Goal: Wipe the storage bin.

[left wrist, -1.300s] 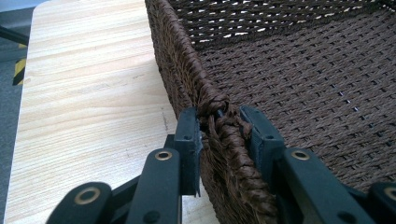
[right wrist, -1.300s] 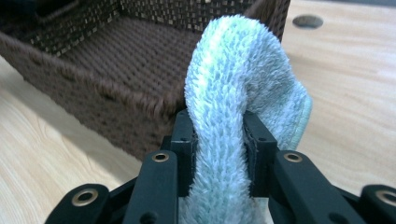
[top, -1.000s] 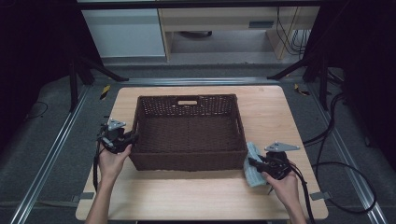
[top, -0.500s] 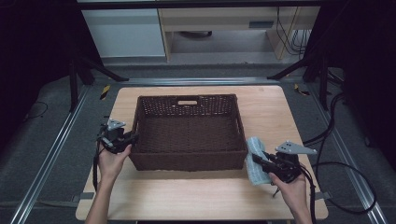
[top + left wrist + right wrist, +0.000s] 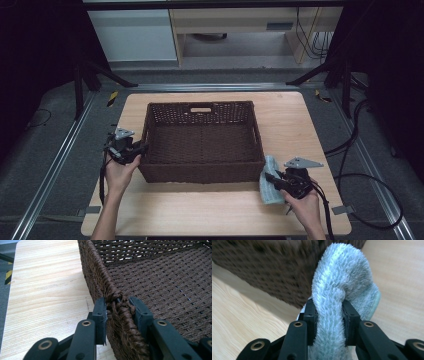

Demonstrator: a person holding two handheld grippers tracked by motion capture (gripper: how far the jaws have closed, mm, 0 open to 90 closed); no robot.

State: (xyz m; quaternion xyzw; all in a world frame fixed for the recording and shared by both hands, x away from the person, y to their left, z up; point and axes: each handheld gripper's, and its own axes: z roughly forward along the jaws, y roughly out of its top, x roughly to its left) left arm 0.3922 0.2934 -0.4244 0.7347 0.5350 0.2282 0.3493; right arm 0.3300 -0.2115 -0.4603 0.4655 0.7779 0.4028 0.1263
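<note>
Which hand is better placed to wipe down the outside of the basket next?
Right. The right gripper already pinches the light blue cloth beside the basket front corner, while the left gripper has its jaws around the basket's left rim, seemingly steadying it.

We are seeing the basket [image 5: 202, 142] sitting mid-table [image 5: 295, 120], the left gripper [image 5: 134, 151] at its left wall, the cloth [image 5: 270, 186] lying by its near right corner

Light wooden table [image 5: 300, 125], grey floor [image 5: 55, 150], white cabinet [image 5: 132, 35], black cables [image 5: 360, 175]
</note>
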